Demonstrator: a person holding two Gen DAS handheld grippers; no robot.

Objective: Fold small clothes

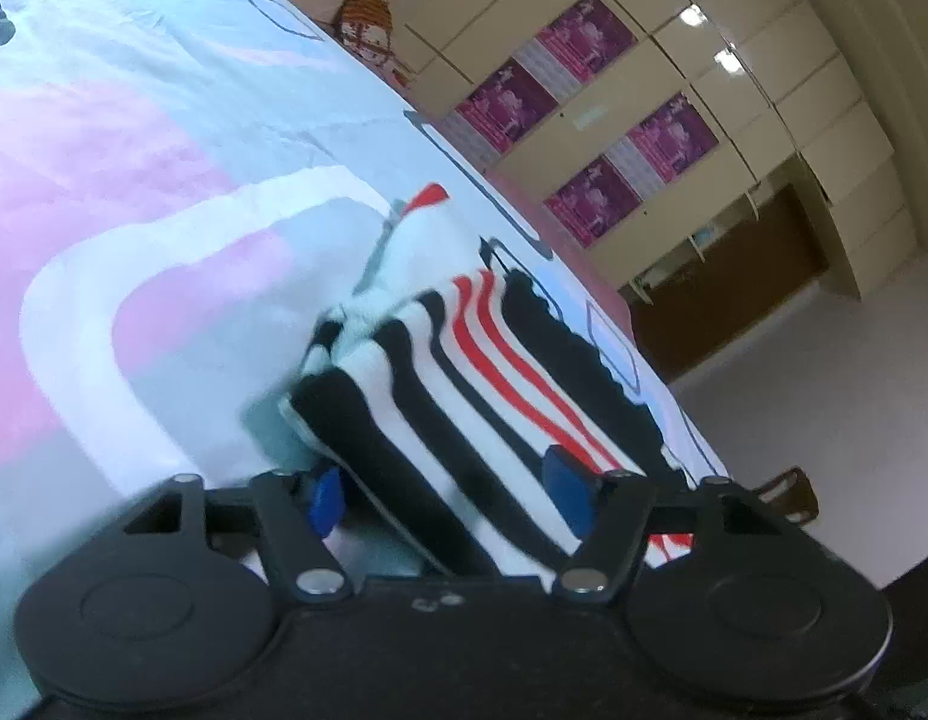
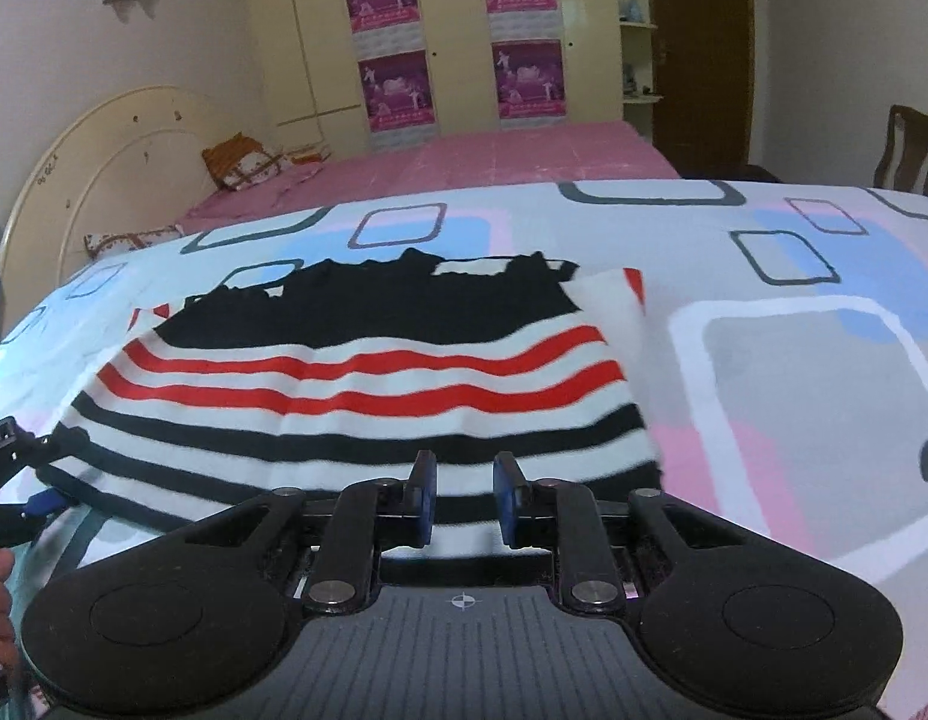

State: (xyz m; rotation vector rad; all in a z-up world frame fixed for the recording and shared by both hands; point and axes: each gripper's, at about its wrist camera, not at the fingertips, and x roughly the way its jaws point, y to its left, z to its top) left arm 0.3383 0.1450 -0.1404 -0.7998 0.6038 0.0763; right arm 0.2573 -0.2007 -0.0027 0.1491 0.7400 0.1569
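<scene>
Your small garment of white cloth with black and red stripes (image 2: 356, 378) lies on the bed's patterned sheet of pale blue, pink and grey rounded squares (image 2: 794, 360), already doubled over at least once, so the fold looks partly done. Your left gripper (image 1: 452, 492) stands wide apart around the garment's thick folded end, not clenched. Your right gripper (image 2: 463, 495) hovers at the near hem, narrowly parted, gripping nothing. Squaring and a final fold probably remain.
</scene>
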